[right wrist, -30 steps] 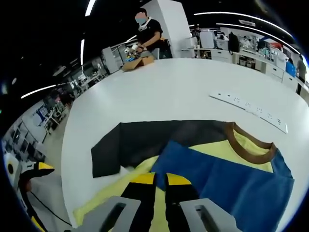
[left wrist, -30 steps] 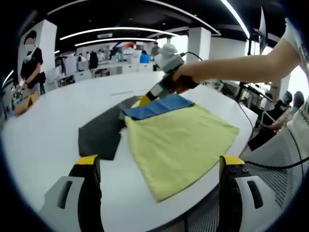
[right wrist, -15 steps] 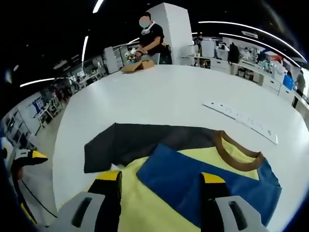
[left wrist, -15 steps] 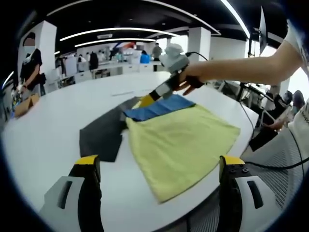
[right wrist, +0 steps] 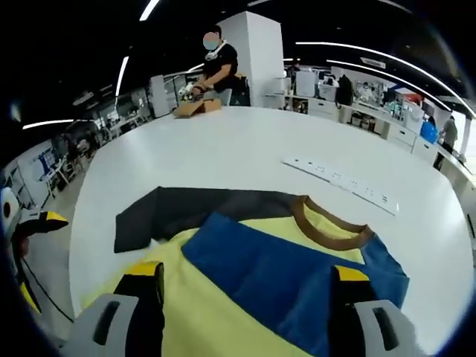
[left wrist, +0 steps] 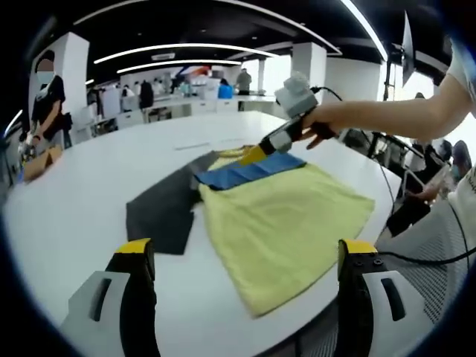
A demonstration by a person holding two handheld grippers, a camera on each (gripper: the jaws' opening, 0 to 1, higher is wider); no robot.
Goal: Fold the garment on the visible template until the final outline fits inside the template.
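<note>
Both tongs stand with jaws spread wide, gripping nothing: the left gripper near the table's edge, the right gripper over one yellow garment with a blue sleeve, lying on one dark template. One white strip lies beyond.

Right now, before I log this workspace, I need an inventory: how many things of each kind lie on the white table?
Garment, yellow with a blue sleeve and brown collar: 1
Dark template under it: 1
White power strip: 1
Cardboard box at the far edge: 1
Total: 4
</note>
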